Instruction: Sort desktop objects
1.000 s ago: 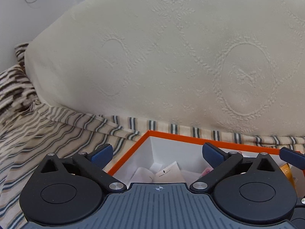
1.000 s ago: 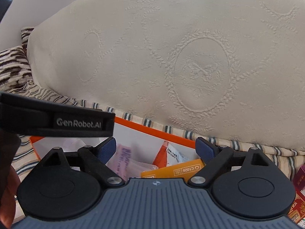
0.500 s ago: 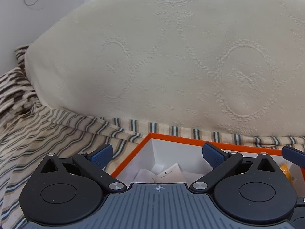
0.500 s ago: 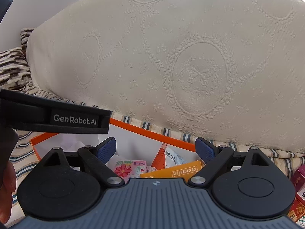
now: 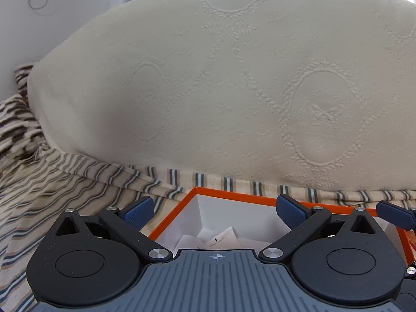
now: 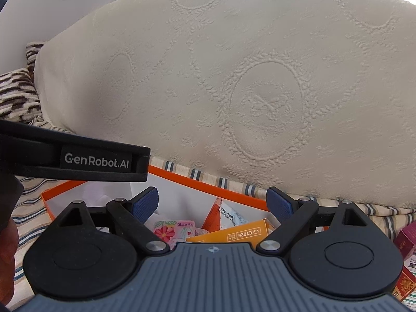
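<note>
An orange-rimmed white box point(image 5: 234, 195) point(image 6: 208, 183) sits on striped bedding. Inside lie white paper slips point(image 5: 221, 239), a pink floral packet point(image 6: 174, 230), an orange-and-white sachet point(image 6: 223, 214) and an orange carton point(image 6: 247, 232). My left gripper point(image 5: 214, 208) hovers over the box's left corner, open, nothing between its blue pads point(image 5: 139, 212). My right gripper point(image 6: 212, 204) hangs above the box's contents, also open and empty. The left gripper's black body point(image 6: 78, 158) crosses the right wrist view at the left. A blue pad point(image 5: 395, 213) of the right gripper shows at the left view's right edge.
A big cream embossed pillow point(image 5: 234, 91) rises right behind the box. Striped sheet point(image 5: 52, 182) spreads to the left, with a brown-striped cushion point(image 6: 15, 96) beyond. Red and white cartons point(image 6: 405, 260) lie outside the box at the right. A hand point(image 6: 7, 254) shows at the left edge.
The left wrist view has drifted up and back slightly, so the box sits lower in it. In the right wrist view the pink floral packet has come to rest among the box's contents.
</note>
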Action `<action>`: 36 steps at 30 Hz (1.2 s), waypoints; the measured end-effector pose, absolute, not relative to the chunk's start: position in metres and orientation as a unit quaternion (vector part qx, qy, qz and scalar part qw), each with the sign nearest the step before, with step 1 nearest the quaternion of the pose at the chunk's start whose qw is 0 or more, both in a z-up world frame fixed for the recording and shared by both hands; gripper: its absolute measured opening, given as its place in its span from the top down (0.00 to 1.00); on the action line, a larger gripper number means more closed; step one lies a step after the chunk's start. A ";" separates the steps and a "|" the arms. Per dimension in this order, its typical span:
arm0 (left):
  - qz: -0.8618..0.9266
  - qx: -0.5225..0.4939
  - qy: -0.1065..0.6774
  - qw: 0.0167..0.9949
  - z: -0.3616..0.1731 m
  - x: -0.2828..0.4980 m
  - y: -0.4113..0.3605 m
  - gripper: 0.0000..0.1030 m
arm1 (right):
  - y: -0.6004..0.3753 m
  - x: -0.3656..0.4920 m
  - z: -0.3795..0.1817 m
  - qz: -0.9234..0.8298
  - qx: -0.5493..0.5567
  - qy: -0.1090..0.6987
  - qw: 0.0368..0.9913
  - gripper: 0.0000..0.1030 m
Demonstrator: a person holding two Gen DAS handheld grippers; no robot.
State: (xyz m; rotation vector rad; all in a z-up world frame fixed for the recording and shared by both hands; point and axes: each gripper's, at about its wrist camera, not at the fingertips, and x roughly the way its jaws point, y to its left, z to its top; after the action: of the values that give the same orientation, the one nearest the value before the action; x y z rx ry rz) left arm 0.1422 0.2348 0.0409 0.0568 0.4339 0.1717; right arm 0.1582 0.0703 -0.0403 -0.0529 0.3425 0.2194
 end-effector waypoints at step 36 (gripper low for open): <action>0.107 0.029 0.211 0.971 0.047 0.141 0.236 0.00 | 0.071 0.156 -0.039 0.106 -0.038 0.160 0.981 0.11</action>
State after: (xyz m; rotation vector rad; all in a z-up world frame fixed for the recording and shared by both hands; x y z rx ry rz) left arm 0.1408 0.2362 0.0471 0.0593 0.4268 0.2162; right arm 0.1563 0.0713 -0.0389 -0.0774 0.3216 0.2139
